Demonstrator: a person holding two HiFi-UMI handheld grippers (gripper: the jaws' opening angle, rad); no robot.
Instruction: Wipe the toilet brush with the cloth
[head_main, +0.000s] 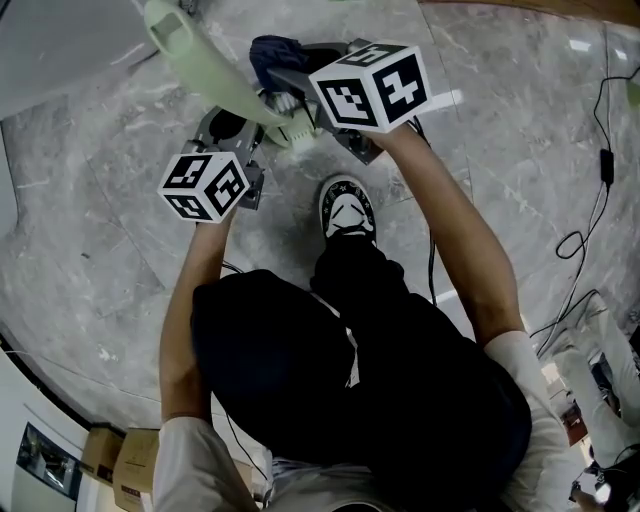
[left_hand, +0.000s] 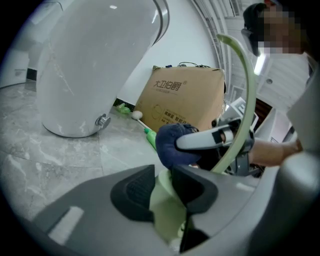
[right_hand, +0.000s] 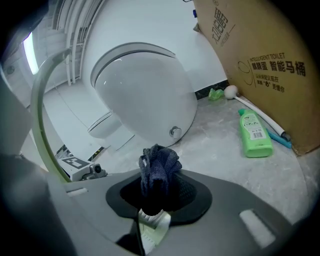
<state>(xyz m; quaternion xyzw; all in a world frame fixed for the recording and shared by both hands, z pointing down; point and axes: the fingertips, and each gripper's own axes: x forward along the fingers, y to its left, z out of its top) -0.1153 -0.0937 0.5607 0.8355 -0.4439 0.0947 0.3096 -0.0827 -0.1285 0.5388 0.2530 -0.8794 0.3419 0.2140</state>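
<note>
Pale green plastic toilet brush (head_main: 215, 75) is held off the marble floor (head_main: 100, 250) in front of the person. Its long curved handle runs up-left in the head view, and its lower end is clamped between the left gripper (left_hand: 162, 192) jaws. Right gripper (right_hand: 157, 195) jaws are closed on a bunched dark blue cloth (right_hand: 159, 167), which sits against the brush just beside the left jaws. Brush looks light, stiff and smooth, likely slippery, so grip it firmly low down to stop it twisting. Cloth is soft and a pinch is enough. Head view gives the overall layout and the shoe (head_main: 345, 205). Only the gripper views show both grips, plus the toilet (right_hand: 145, 95), cardboard box (right_hand: 260, 55) and green bottle (right_hand: 255, 132). A whitish bristle-like part (right_hand: 150, 220) under the cloth shows best in the right gripper view.
</note>
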